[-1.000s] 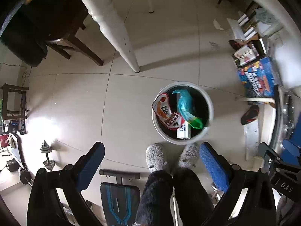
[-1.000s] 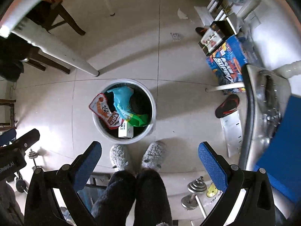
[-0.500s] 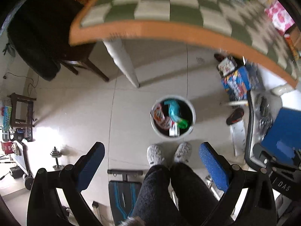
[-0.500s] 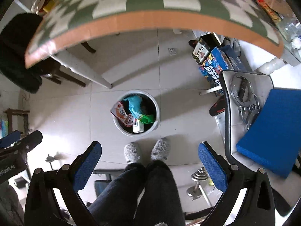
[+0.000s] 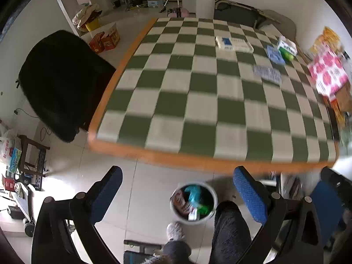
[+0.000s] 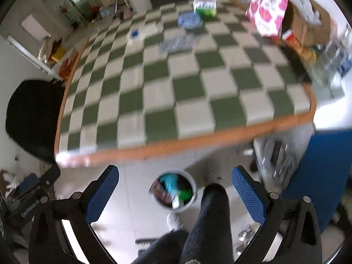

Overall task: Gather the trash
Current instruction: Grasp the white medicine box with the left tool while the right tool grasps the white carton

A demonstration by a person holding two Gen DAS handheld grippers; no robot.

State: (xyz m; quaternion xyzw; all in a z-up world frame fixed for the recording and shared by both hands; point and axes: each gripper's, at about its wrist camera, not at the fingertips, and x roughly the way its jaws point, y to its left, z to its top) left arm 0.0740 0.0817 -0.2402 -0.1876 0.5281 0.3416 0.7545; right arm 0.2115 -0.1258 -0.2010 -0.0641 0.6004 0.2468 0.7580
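A: Largest item?

B: Tabletop [image 5: 198, 101], green-and-white checkered cover, orange edge. A second ago both cameras pointed straight down at the floor; now both look up and across it, frames blurred by the swing.

A: Next?

B: Black chair [image 5: 61, 81] at the left side. Then the pink-spotted box [image 5: 327, 74] at the far right edge.

A: The bin?

B: White trash bin [image 5: 193, 202] on the floor below the near edge, just ahead of the person's legs [image 5: 228, 233]. Holds a red snack wrapper, a teal bag, something green and a small white carton. Contents match the earlier views.

A: Grippers?

B: Left gripper [image 5: 178, 193]: fingers spread wide, nothing between them. Right gripper [image 6: 175, 190]: likewise released and empty.

A: Trash still out?

B: Far right part of the tabletop, well apart from both grippers: white-and-blue carton [image 5: 233, 43], green-and-white box [image 5: 286, 49], blue packet [image 5: 275, 55], flat patterned wrapper [image 5: 267, 73].

A: Meaning?

B: A drop looks finished; the lift likely starts the next pickup. The wrapper lies nearest and flat, so pinching it may be fiddly.
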